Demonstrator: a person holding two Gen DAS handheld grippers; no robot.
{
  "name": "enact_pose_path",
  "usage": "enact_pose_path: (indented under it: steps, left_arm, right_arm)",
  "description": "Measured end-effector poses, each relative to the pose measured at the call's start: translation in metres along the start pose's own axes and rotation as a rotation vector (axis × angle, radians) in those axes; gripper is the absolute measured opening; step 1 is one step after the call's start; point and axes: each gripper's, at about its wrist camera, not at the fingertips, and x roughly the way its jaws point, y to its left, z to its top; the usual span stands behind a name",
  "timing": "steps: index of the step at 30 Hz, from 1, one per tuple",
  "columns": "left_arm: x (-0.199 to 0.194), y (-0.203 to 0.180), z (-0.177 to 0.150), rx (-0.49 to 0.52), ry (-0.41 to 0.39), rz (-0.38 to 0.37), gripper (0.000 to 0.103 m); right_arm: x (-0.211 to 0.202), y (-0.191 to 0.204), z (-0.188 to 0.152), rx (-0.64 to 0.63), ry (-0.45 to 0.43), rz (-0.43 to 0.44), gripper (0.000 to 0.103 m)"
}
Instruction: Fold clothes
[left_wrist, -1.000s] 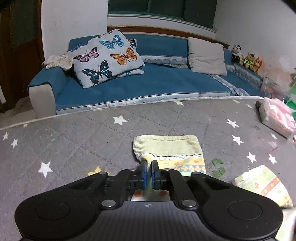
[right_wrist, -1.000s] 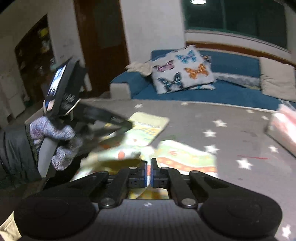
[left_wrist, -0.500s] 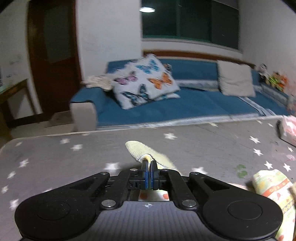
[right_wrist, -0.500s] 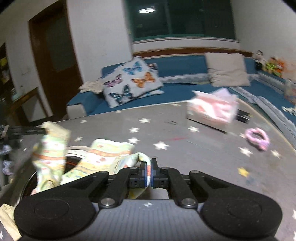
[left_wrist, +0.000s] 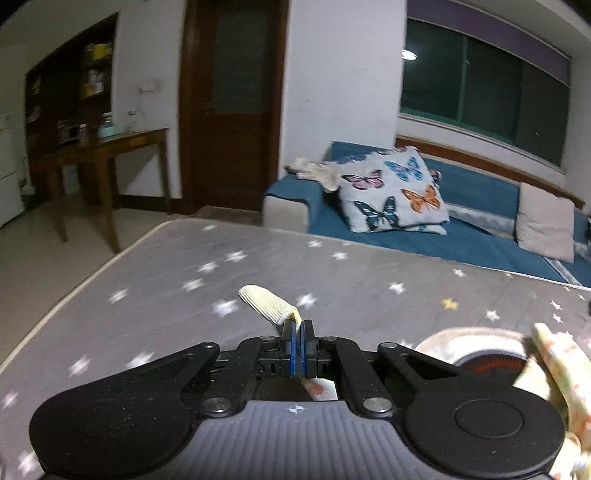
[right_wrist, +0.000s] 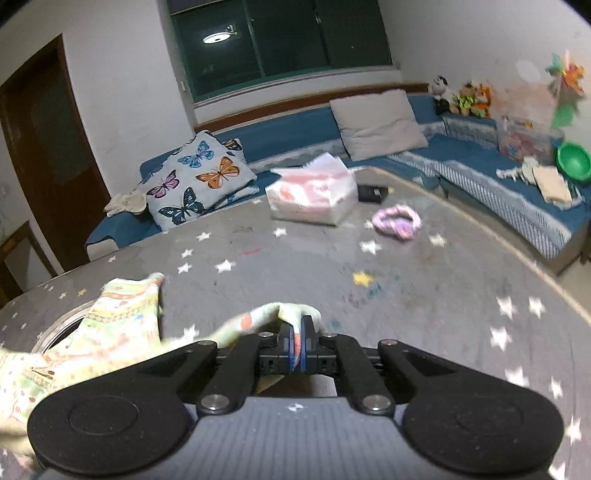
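Currently both tongs are clamped on the patterned garment (right_wrist: 122, 332), lifted above the star-print mat (right_wrist: 424, 295): left gripper (left_wrist: 297, 332) pinches its ribbed cuff (left_wrist: 264, 301), right gripper (right_wrist: 297, 332) a hem. Fabric trails toward 9 o'clock. Risk: thin pinches may slip under tension, dropping the garment.

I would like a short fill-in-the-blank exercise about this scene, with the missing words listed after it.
1. The left gripper is shut on the garment's ribbed ____-coloured cuff.
2. The cushion on the blue sofa is printed with ____.
3. The pink scrunchie lies on the grey mat patterned with white ____.

Missing words: cream; butterflies; stars
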Motion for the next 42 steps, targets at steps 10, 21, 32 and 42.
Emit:
enact_pose_path:
  steps: [10,21,32,42]
  left_arm:
    - [-0.056,0.054,-0.059,-0.034,0.076,0.107,0.003]
    - [-0.066,0.059,-0.072,0.005,0.137,0.132,0.031]
    - [-0.066,-0.005,-0.055,0.132,0.099,-0.068,0.034]
    - [-0.010,-0.114,-0.041,0.291,0.172,-0.293,0.034]
  right_arm:
    - [-0.022,-0.012,-0.029,-0.028,0.046,-0.029,0.025]
    - [-0.044,-0.014,-0.046,-0.131,0.082,-0.078,0.051]
    - [-0.039,0.023,-0.015,-0.173,0.063,0.085,0.047]
    - [0.021,0.083,0.009,-0.238,0.119,0.233,0.037]
